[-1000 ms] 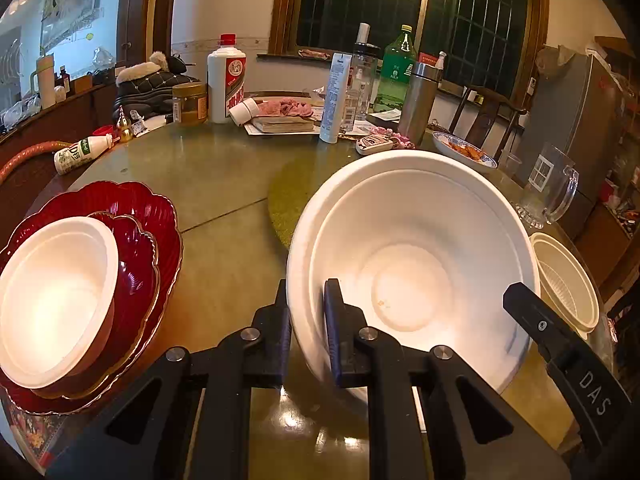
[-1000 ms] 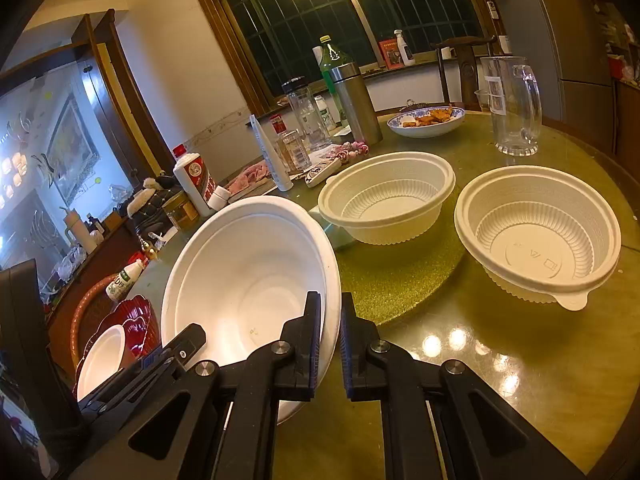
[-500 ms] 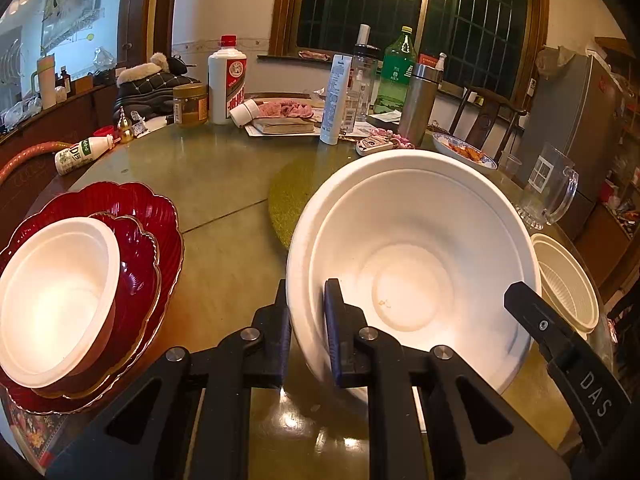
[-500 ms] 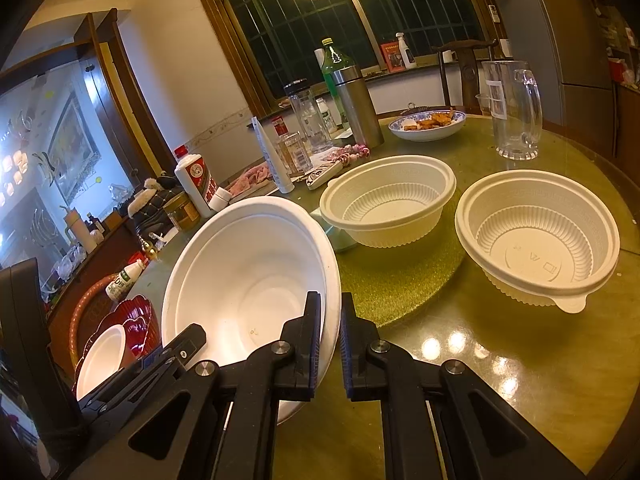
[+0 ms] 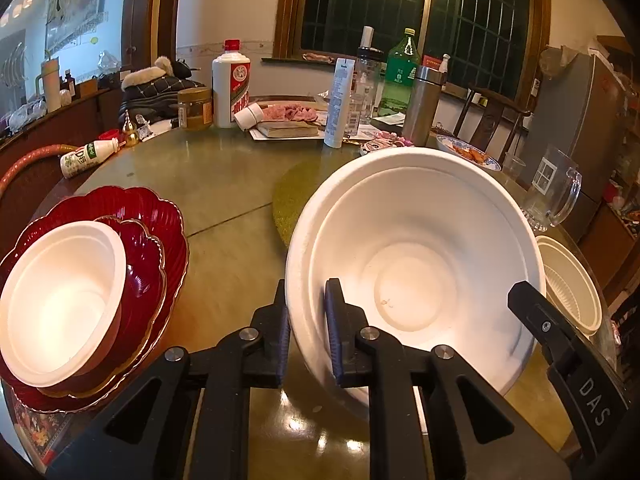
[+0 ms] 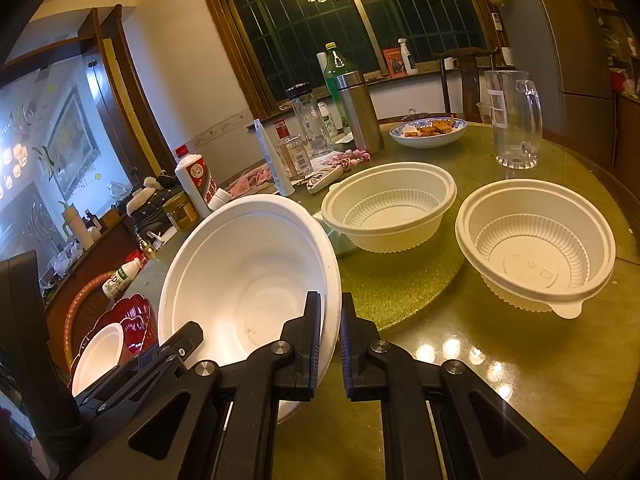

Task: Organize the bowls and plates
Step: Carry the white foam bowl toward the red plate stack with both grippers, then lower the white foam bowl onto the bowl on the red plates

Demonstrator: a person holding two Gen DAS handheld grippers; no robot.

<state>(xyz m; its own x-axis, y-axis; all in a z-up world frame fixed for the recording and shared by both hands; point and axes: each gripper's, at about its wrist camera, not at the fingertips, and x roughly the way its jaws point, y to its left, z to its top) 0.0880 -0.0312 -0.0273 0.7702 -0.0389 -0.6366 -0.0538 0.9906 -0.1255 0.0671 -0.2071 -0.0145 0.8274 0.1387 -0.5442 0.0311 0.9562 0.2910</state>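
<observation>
Both tongs pinch the same big white bowl [image 5: 416,264]: left tongs [image 5: 306,332] clamp its near-left rim, one finger inside, one outside; right tongs [image 6: 330,340] clamp the rim on the opposite side, same way. Bowl looks tilted, mouth toward the cameras; can't tell whether its base touches the bench [image 5: 224,208].

Key relation: red plate stack [image 5: 160,236] lies to the left of the bowl, just beside the left tongs and well apart from the right ones. So my read is a leftward carry, left hand leading. A smaller white bowl [image 5: 60,300] already sits on the red plates; the big one likely won't nest inside it.

Other option: two ribbed cream bowls, near one [image 6: 536,244] and far one [image 6: 388,204], sit to the right, closer to the right tongs.

Materials:
- big bowl: smooth matte white, thin wall, looks like moulded pulp or foam, will flex under a rim pinch
- red plates: glossy, scalloped, gold edge, hard and slippery
- cream bowls: ribbed plastic, near one with a pull tab
- bench top: polished, reflective, round
</observation>
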